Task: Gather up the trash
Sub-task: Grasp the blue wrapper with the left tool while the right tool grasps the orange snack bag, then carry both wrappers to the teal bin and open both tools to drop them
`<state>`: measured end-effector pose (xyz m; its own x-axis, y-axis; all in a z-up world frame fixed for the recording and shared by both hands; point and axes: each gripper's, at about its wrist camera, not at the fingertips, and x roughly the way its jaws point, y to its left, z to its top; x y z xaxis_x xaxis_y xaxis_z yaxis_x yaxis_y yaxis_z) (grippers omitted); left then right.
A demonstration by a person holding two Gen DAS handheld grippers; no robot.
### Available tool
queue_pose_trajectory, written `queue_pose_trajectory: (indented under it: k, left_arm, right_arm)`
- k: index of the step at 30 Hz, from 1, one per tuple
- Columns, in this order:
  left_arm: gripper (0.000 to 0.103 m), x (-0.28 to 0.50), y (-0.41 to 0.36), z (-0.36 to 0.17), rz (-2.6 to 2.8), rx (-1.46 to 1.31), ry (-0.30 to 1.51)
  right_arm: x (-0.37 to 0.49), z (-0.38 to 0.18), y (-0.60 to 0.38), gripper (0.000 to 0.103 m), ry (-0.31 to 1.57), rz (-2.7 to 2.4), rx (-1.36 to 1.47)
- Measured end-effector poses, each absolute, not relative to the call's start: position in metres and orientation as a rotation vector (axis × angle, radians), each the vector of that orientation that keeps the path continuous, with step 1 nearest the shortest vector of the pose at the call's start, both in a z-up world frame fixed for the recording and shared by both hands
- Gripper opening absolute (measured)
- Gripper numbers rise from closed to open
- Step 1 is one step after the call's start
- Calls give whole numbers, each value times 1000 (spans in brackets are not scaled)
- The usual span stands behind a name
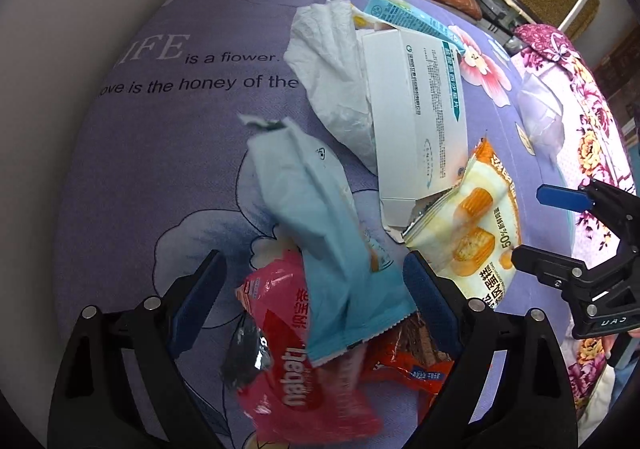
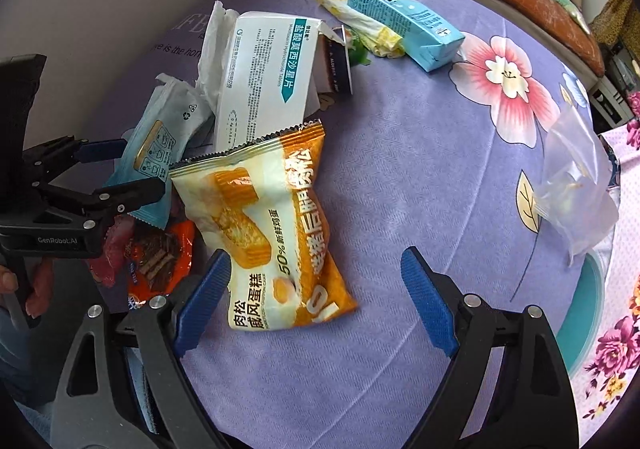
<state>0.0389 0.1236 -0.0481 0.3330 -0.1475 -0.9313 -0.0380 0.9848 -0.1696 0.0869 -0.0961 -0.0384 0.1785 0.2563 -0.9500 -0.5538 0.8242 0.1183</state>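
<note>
Left gripper (image 1: 316, 289) hangs wide open over the pink wrapper (image 1: 296, 377) and pale blue wrapper (image 1: 320, 217). Medicine box (image 2: 264, 77) and cake packet (image 2: 272, 217) lie heaped alongside, right gripper (image 2: 316, 289) spread open, holding nothing. Blue carton (image 2: 404, 25) and clear bag (image 2: 576, 185) lie apart — gathering looks partway done.

Red wrapper (image 1: 296, 381) blurred, partly under pale blue wrapper (image 1: 320, 233).

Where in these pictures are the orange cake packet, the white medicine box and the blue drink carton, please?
orange cake packet (image 2: 272, 225): right wrist view, middle of its printed front.
white medicine box (image 2: 264, 77): right wrist view, middle of its printed top face.
blue drink carton (image 2: 404, 23): right wrist view, middle of its long side.
</note>
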Motion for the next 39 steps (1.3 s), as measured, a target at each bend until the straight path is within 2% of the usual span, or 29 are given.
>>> queue_pose_trajectory:
  k: [6,8,10,11,12,13,15,19,21,32,39]
  left_arm:
    - [90,43,137,-45,-58,-172,1210]
    - [90,47,137,-48,-47,-164,1214]
    - [90,52,136,-49,-43,-161,1206]
    - [88,54,135,-50,-41,-160,1203]
    - [75,56,135,-52,-43,-162,1204]
    - [55,58,134,-54,-47,-165,1214]
    - [36,60,135,-60,-44,-186,1234]
    - [25,56,138,-56,-14,-185,1201]
    - [23,51,140,-46,-5,-182,1169]
    - [22,24,119,9,-49,-164,1060]
    - [22,30,51,33,-191,-96,1038]
  right_arm:
    - [97,-57,-84,82,1289,604,-270]
    - [99,-61,-83,70,1302,612,-252]
    - [101,-66,-84,39,1339,633,-215]
    - [101,-67,-87,36,1349,642,-198]
    - [100,-66,-88,34,1345,645,-195]
    - [98,-65,-90,31,1339,647,-194]
    - [96,-60,-95,27,1330,649,-181]
    - [90,-48,-107,20,1291,628,-181]
    - [88,-44,-117,17,1276,609,-170]
    - [78,-25,-160,16,1215,541,-90]
    - [75,-8,-223,16,1161,430,-17]
